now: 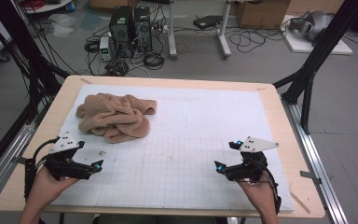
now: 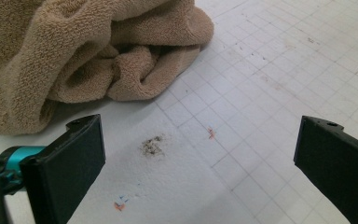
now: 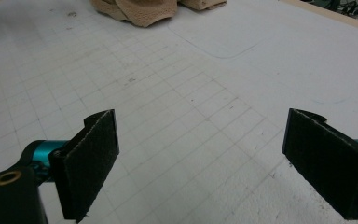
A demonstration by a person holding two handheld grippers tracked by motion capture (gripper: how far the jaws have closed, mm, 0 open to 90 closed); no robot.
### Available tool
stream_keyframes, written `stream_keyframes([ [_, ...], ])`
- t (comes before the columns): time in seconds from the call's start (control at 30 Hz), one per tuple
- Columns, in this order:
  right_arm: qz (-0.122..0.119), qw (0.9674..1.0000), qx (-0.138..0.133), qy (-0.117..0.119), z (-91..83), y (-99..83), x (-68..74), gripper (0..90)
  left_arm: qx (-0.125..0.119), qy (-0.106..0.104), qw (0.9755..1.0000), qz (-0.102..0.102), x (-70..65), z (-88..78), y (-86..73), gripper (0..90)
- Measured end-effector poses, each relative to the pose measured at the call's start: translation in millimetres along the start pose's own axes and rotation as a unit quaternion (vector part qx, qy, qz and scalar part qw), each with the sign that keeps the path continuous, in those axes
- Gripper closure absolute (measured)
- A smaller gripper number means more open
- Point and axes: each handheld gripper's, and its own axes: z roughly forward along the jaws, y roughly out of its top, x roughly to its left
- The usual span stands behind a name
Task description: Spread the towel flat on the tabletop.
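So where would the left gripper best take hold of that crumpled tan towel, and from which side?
Probably the thick rolled fold at the near right edge of the towel, approached from the person's side by the left gripper, whose jaws stand open. That ridge stands proud of the white mat and faces the gripper, so the pads could close across it.
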Motion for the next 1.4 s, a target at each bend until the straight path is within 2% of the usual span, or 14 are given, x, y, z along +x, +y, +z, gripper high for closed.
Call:
stream_keyframes([
  [0.5,-0.009,0.9999,0.006,0.005,3.1,2.3,3.3,9.8,0.0,-0.003,1.0,0.008,-0.7,-1.2,3.0,2.4],
  [0.73,-0.011,0.9999,0.004,0.006,1.3,-0.2,4.4,9.8,-0.008,-0.021,0.9997,0.005,-0.5,-1.9,8.5,3.0],
  [0.97,-0.011,0.9999,0.003,0.004,0.1,-1.3,4.3,9.8,-0.014,-0.022,0.9996,0.009,8.0,-1.7,29.1,3.0],
  [1.03,-0.011,0.9999,0.003,0.005,0.6,-1.2,4.8,9.8,-0.019,-0.016,0.9997,0.008,14.6,-2.0,41.8,3.0],
  [1.13,-0.011,0.9999,0.003,0.006,1.4,-1.5,4.2,9.8,-0.024,-0.013,0.9996,0.007,19.1,-0.8,49.7,3.9],
  [1.27,-0.012,0.9999,0.003,0.008,2.3,-2.0,3.7,9.8,-0.021,-0.017,0.9996,0.006,28.1,8.1,62.1,7.3],
  [1.4,-0.011,0.9999,0.004,0.008,2.4,-2.5,2.6,9.8,-0.009,-0.015,0.9998,0.006,35.7,25.1,70.1,10.7],
])
